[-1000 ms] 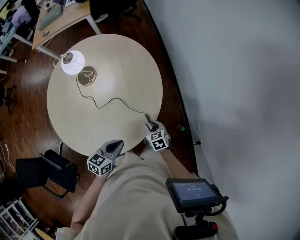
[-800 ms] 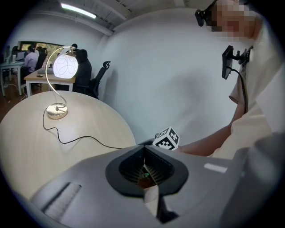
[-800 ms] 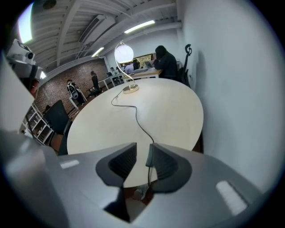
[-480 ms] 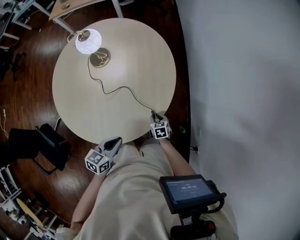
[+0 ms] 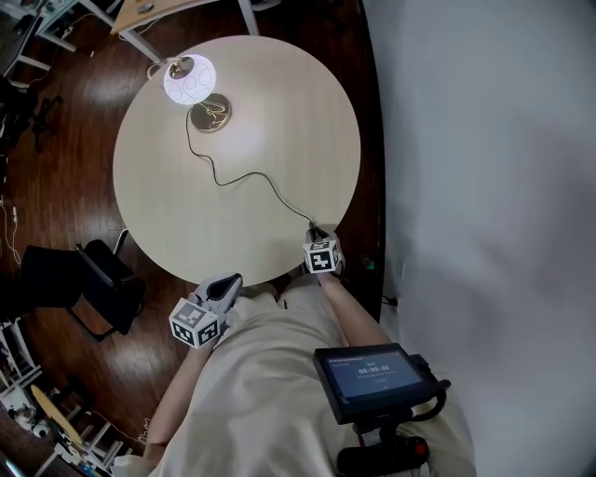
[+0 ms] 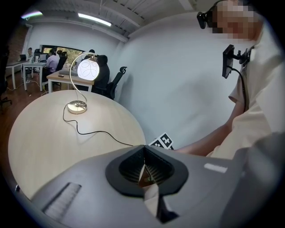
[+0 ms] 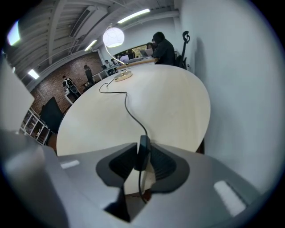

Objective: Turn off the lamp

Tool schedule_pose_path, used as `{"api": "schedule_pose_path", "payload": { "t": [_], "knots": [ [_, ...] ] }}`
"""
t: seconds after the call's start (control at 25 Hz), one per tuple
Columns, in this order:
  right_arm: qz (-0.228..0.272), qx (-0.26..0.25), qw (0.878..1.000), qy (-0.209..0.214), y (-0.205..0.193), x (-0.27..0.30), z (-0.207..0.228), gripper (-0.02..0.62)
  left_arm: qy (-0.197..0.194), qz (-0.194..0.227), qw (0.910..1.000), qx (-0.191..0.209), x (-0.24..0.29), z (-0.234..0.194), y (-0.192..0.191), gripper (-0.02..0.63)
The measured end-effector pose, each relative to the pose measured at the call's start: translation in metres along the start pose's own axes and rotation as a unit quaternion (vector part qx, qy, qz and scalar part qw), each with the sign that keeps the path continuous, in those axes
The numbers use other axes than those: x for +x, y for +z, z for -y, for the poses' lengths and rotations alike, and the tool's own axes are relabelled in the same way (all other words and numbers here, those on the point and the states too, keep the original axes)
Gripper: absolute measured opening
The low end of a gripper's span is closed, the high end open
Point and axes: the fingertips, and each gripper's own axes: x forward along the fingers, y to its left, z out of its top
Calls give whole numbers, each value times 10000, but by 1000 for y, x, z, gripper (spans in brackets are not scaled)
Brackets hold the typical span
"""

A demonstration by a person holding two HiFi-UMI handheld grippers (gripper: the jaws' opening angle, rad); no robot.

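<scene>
The lamp [image 5: 189,82] glows at the far left of the round wooden table [image 5: 289,112], its brass base [image 5: 212,113] beside it. Its black cord [image 5: 251,177] snakes to the near right edge. There my right gripper [image 5: 317,237] points steeply down, its jaws closing with the black inline switch [image 7: 143,150] pinched between them. In the right gripper view the lamp [image 7: 114,37] shines far across the table. My left gripper [image 5: 226,285] hovers off the near edge, shut on nothing. In the left gripper view the lamp [image 6: 88,70] is lit.
A white wall [image 5: 484,140] runs close along the table's right side. A black chair [image 5: 88,279] stands on the dark wood floor at the left. A desk [image 5: 177,7] is behind the table. A small screen [image 5: 368,377] hangs at the person's chest.
My right gripper has sunk to the table's near right edge, over the cord switch. The left gripper has shifted slightly. The lamp stays lit.
</scene>
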Motion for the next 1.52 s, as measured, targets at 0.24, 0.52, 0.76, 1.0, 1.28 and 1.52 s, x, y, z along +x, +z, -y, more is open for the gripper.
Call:
{"api": "schedule_pose_path", "payload": {
  "t": [0.24,0.52,0.76,1.0,1.28,1.52],
  "knots": [
    [-11,12,9997,-227,0,0,-3,87,-1,-8,10000,85,-13,-9,1,-23],
    [-106,-159,9987,-469,2,3,-7,83,1,-42,9998,194,-21,-16,7,-23],
    [-224,-276,9980,-529,3,9,-5,81,9,-56,9997,227,-21,-16,7,-23],
    [-295,-410,9969,-609,5,15,-3,80,-4,-17,9997,256,-16,-16,9,-23],
    [-377,-535,9957,-653,5,18,-2,80,55,68,9998,195,-15,-14,6,-23],
    [-434,-639,9946,-695,5,20,-1,78,124,134,9997,158,-16,-15,7,-23]
  ]
}}
